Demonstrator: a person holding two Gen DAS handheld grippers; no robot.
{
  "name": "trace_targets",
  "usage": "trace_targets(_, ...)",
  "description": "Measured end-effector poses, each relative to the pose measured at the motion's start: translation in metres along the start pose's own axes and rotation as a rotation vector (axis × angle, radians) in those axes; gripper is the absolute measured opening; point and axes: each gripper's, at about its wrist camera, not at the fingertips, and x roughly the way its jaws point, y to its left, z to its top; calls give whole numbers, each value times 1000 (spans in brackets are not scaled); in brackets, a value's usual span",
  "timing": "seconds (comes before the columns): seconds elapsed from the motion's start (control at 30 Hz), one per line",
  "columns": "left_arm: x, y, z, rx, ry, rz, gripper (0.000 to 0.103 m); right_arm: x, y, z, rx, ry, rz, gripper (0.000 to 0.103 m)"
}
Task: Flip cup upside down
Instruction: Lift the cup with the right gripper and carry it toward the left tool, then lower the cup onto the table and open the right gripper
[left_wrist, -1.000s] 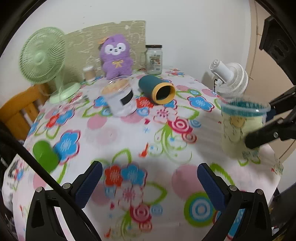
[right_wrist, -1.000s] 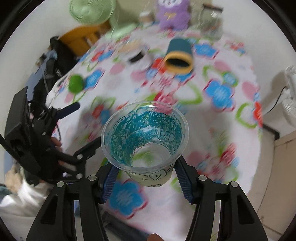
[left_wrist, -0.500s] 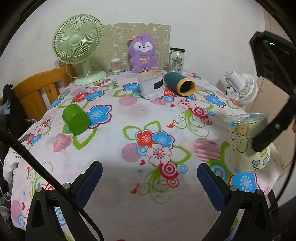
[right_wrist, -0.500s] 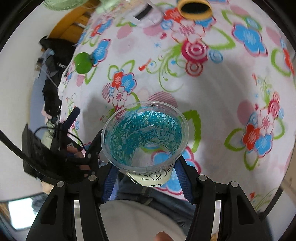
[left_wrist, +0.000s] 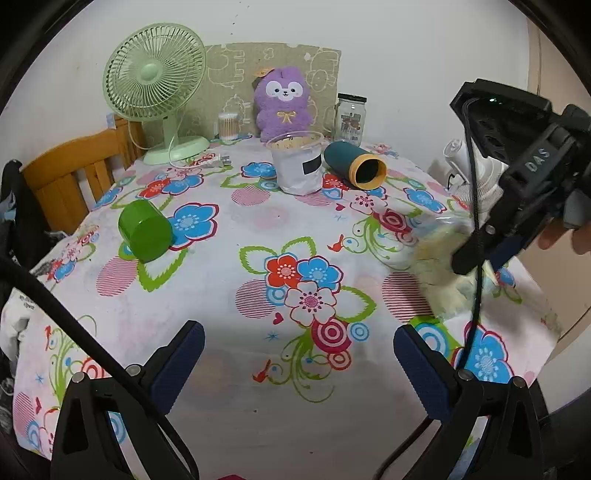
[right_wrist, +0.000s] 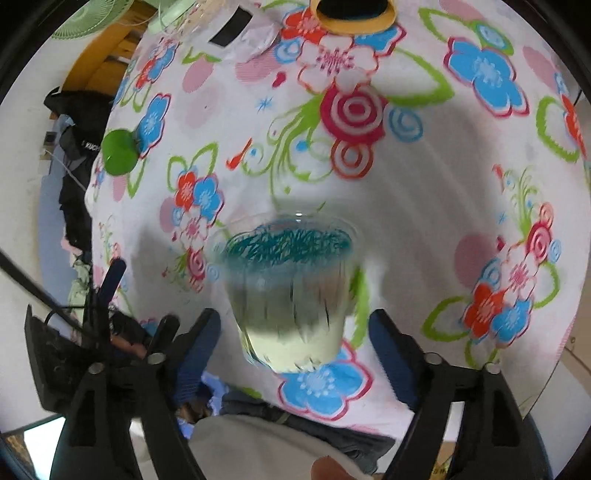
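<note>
Now we see our right gripper (right_wrist: 295, 343) spread wide, the blurred clear cup (right_wrist: 291, 291) loose between its fingers; our left gripper (left_wrist: 297, 354) also gapes empty.

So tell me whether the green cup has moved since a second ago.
No. In the left wrist view the green cup lies on its side beside the same blue flower on the tablecloth as before; only the camera has shifted.

Open cloth ahead of me, clutter at the back

My left gripper (left_wrist: 297, 363) faces bare tablecloth (left_wrist: 229, 266); the green cup (left_wrist: 146, 230), white tub (left_wrist: 299, 164) and teal tumbler (left_wrist: 354, 166) block farther in.
</note>
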Motion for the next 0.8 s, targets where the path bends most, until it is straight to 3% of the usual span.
trace_targets(0.4,-1,8,9,-35,8,-15,103,-25,-2,0,-54,-78,46,85)
trace_targets(0.8,-5,11,32,-114,5,-70,103,-54,-17,-71,-181,-205,13,85)
